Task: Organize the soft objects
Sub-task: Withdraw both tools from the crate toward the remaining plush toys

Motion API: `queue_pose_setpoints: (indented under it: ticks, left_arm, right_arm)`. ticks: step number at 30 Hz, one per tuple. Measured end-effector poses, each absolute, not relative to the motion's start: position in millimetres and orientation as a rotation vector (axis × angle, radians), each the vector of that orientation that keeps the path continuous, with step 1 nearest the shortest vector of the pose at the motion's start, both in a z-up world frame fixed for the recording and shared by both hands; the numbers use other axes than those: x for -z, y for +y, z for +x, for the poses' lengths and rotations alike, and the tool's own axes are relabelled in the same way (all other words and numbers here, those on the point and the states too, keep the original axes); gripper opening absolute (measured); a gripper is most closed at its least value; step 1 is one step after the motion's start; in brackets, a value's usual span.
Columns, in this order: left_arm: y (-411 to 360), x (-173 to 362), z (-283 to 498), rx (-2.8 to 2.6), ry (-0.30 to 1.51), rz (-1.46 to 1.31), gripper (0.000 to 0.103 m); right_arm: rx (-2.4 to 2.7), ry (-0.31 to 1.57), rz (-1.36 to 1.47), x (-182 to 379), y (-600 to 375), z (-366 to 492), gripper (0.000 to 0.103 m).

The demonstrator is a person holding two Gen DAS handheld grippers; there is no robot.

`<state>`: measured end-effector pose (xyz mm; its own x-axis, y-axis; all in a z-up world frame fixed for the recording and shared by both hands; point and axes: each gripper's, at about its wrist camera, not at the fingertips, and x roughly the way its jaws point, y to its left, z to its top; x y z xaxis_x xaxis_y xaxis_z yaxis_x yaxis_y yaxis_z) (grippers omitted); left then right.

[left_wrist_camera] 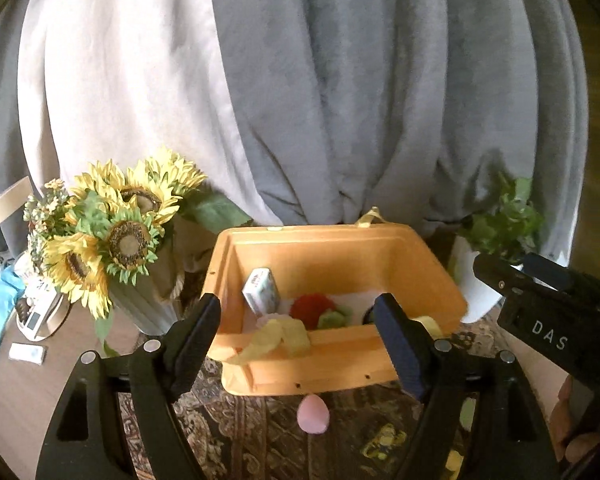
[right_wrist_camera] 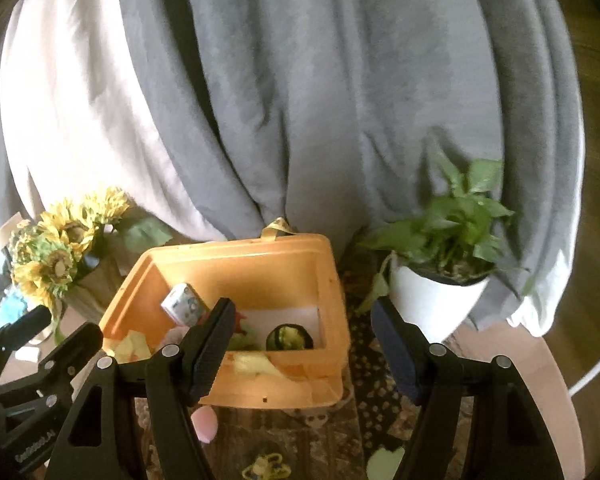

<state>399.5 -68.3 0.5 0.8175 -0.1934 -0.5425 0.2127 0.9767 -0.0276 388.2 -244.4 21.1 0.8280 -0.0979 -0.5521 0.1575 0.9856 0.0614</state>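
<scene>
An orange storage box point(left_wrist_camera: 328, 248) point(right_wrist_camera: 284, 256) stands open on a patterned cloth. Inside lie a white tissue pack point(left_wrist_camera: 262, 290) point(right_wrist_camera: 182, 304), a red soft toy point(left_wrist_camera: 312, 310), a green soft piece point(left_wrist_camera: 334, 318) and a dark round avocado toy point(right_wrist_camera: 290, 338). A yellow cloth point(left_wrist_camera: 276, 340) point(right_wrist_camera: 256, 362) hangs over the front rim. A pink egg-shaped soft toy point(left_wrist_camera: 313, 414) point(right_wrist_camera: 205, 422) lies on the cloth before the box. My left gripper point(left_wrist_camera: 298, 344) is open and empty, above the box front. My right gripper point(right_wrist_camera: 302, 350) is open and empty, over the box's right side.
A vase of sunflowers point(left_wrist_camera: 116, 232) point(right_wrist_camera: 56, 256) stands left of the box, a potted green plant point(right_wrist_camera: 444, 256) point(left_wrist_camera: 500, 224) on the right. Grey and white curtains point(left_wrist_camera: 340, 80) hang behind. Small yellow-green soft items point(right_wrist_camera: 266, 468) point(right_wrist_camera: 384, 462) lie on the cloth near me.
</scene>
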Motion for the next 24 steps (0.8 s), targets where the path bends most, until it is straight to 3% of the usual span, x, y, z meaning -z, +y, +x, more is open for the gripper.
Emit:
queue_pose_setpoints:
  ticks: [24]
  left_arm:
    - [-75.1, 25.0, 311.0, 0.368, 0.586, 0.087, 0.079]
  right_arm:
    - [0.320, 0.566, 0.166, 0.5, -258.7, 269.6, 0.071]
